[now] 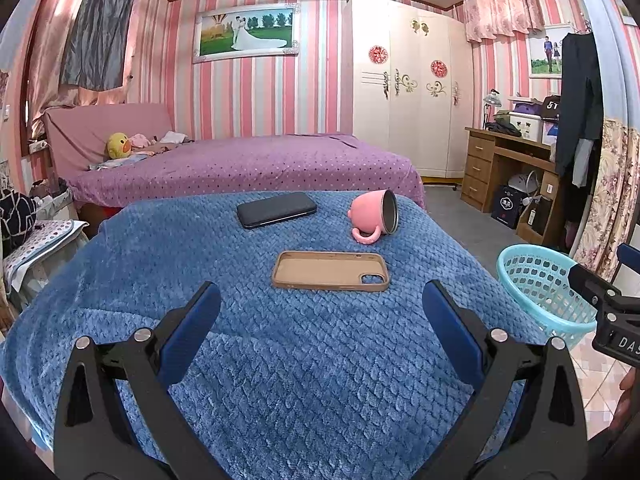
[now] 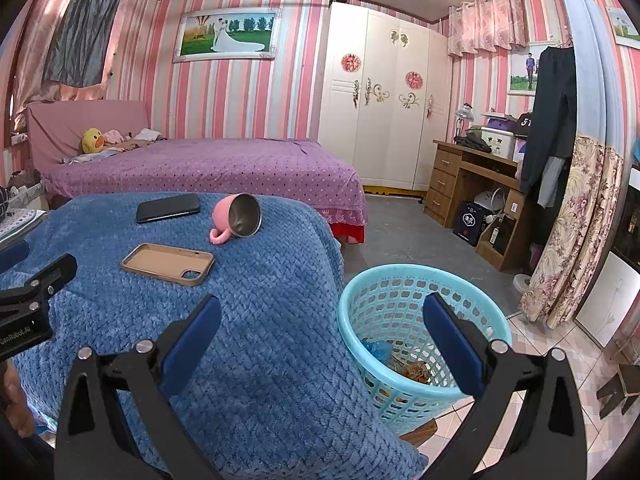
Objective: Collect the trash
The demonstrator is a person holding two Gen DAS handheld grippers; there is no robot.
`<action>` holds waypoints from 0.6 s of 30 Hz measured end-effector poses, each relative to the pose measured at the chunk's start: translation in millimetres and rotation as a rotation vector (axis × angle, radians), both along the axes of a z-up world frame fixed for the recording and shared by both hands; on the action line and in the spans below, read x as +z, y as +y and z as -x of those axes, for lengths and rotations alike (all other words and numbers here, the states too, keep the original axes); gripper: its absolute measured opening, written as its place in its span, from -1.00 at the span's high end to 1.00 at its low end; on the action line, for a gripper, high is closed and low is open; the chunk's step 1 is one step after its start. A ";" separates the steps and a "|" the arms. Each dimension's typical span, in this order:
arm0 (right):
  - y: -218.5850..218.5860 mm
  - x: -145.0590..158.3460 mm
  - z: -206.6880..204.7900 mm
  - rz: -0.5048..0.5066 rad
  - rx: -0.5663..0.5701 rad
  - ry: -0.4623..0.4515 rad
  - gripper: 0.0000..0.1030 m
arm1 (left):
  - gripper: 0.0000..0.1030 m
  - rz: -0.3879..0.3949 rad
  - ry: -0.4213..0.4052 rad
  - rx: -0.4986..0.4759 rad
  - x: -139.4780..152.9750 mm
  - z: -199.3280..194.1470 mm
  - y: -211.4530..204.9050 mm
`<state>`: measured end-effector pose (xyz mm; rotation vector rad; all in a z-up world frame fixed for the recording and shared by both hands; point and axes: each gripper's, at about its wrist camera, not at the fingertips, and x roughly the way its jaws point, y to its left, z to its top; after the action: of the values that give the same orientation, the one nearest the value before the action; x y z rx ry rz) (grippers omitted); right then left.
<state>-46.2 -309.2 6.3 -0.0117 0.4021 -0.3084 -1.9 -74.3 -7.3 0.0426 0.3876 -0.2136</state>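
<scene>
A light blue plastic basket [image 2: 400,312] stands on the floor at the right of the blue-blanketed table [image 2: 240,320]; crumpled blue and brown trash [image 2: 400,360] lies in its bottom. The basket also shows in the left wrist view [image 1: 536,280]. My right gripper [image 2: 322,320] is open and empty, above the table's right edge and the basket's near rim. My left gripper [image 1: 322,308] is open and empty over the blanket [image 1: 280,360], just short of a tan phone case [image 1: 330,270].
A tipped pink mug [image 1: 374,216] and a black phone [image 1: 276,209] lie farther back on the blanket. They show in the right wrist view too: mug [image 2: 236,218], phone [image 2: 168,208], case [image 2: 168,264]. A purple bed [image 1: 248,164] stands behind, a wooden desk [image 2: 472,184] at right.
</scene>
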 end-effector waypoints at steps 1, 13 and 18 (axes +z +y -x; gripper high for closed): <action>0.0 0.2 0.0 0.001 0.000 0.000 -0.91 | -0.89 0.000 0.000 0.000 0.0 -0.3 -0.1; -4.2 0.6 0.5 -0.009 -0.011 -0.002 -0.91 | -0.90 -0.001 0.000 0.001 -1.2 -1.3 -0.6; -4.2 1.3 0.4 -0.004 -0.009 -0.004 -0.91 | -0.89 -0.002 0.000 0.002 -2.4 -1.4 -1.1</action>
<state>-46.6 -313.4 7.5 -0.0052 0.3988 -0.3169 -0.5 -75.4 -9.7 0.0440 0.3877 -0.2116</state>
